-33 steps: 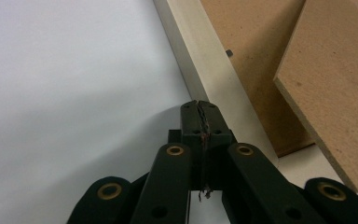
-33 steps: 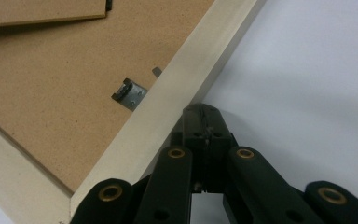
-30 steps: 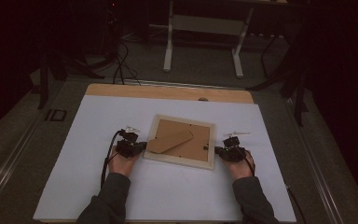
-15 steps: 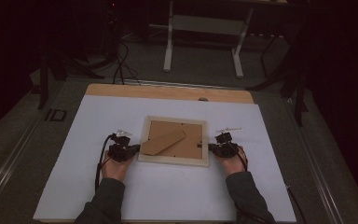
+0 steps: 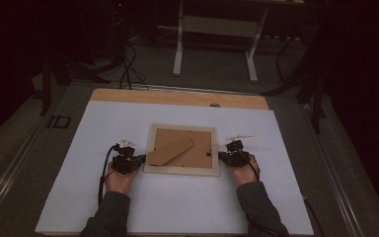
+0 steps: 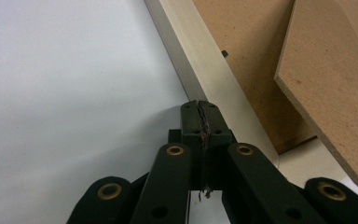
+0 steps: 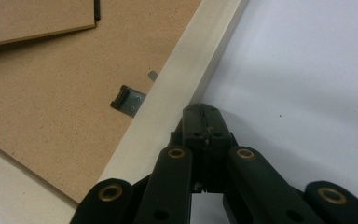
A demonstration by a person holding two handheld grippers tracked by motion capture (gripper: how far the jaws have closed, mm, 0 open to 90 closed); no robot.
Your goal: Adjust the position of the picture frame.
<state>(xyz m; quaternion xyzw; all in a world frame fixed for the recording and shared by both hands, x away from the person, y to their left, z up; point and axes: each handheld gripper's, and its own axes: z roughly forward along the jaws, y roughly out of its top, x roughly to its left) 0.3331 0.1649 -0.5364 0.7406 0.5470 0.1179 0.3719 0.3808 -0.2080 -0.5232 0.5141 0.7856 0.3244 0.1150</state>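
High view
Frame place: the frame (image 5: 181, 150) lies face down, flat on the white sheet (image 5: 177, 207) near the middle of the table (image 5: 177, 97), its brown backing up.
Stand: a brown stand (image 5: 170, 151) lies aslant across the backing.
Left gripper (image 5: 137, 160): at the frame's left edge, tips against or just beside it.
Right gripper (image 5: 223, 156): at the frame's right edge, likewise.

Left gripper view
Jaws: closed tip to tip, nothing between them.
Contact: the tips sit at the outer side of the pale rail (image 6: 200, 70); touching or a hair apart, I cannot tell.
Stand edge: the stand (image 6: 335, 84) stands a little proud of the backing here.

Right gripper view
Jaws: closed, empty.
Contact: the tips meet the outer side of the rail (image 7: 186, 88).
Clip: a small metal clip (image 7: 127, 101) holds the backing to the rail.

Handling, as I judge it
Weight: light.
Stiffness: the rails are stiff; any pane beneath would be fragile.
Slide: likely slips readily on the smooth sheet.
Hold: push on the outer rails from both sides, or pinch a rail; keep off the stand and clip.
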